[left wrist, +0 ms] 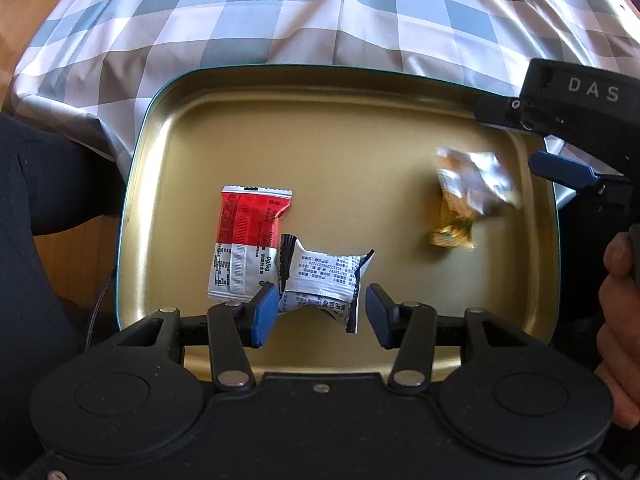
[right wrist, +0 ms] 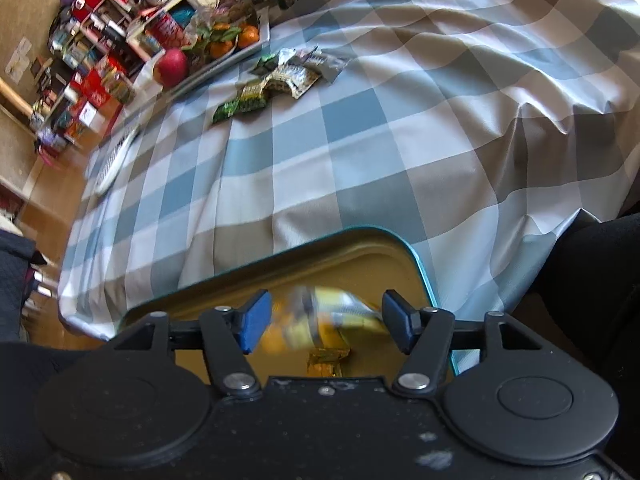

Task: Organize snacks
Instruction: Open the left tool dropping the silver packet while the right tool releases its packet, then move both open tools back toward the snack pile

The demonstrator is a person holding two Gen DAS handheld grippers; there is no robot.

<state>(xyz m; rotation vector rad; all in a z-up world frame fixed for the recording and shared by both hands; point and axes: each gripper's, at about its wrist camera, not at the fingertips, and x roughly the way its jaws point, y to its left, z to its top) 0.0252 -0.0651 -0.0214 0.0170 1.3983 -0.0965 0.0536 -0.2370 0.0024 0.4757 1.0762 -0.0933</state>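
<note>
Jaws of both grippers, left (left wrist: pixel 322 312) and right (right wrist: pixel 325 322), stand wide, holding nothing. Between the left jaws lies a white packet (left wrist: pixel 322 286) in the tray (left wrist: pixel 332 128); a blurred gold packet (right wrist: pixel 320 320) sits between the right jaws. Judged: release cleanly, keep packets apart. Beyond, more snacks (right wrist: pixel 276 84) wait on the checked worktop (right wrist: pixel 400 140); cluttered shelves (right wrist: pixel 92 60) behind.
</note>
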